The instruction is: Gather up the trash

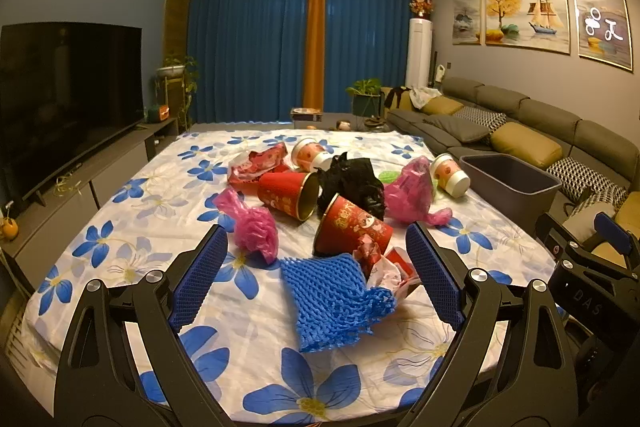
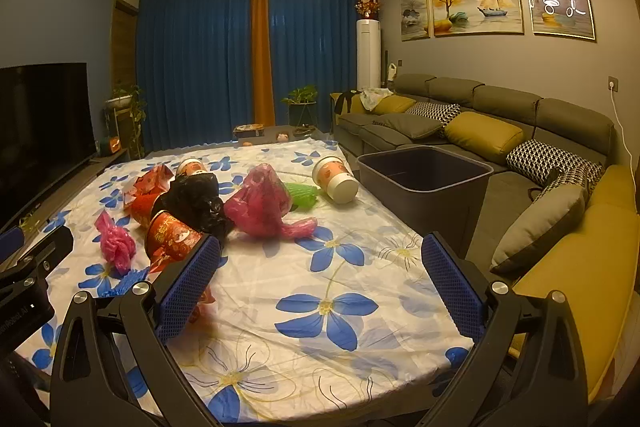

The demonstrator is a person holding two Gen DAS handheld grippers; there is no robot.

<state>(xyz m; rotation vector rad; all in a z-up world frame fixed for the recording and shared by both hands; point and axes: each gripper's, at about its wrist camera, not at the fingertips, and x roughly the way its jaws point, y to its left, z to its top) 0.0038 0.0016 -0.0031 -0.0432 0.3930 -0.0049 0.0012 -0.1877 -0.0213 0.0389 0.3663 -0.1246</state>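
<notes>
Floral cloth covers the worktop [image 1: 132, 227], trash heaped mid-surface: two red cups [image 1: 352, 227], two white cups [image 2: 336, 179], two pink bags [image 2: 260, 207], one black bag [image 1: 352, 183]. Only the left view shows the blue foam net [image 1: 332, 303], lying between the wide-open, empty left hand-held gripper [image 1: 316, 275]; the right hand-held gripper [image 2: 320, 283] gapes empty beside the grey bin [image 2: 424, 179]

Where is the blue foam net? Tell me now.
In the left wrist view, the blue foam net lies on the floral cloth between the open left gripper fingers, before a red cup.
</notes>
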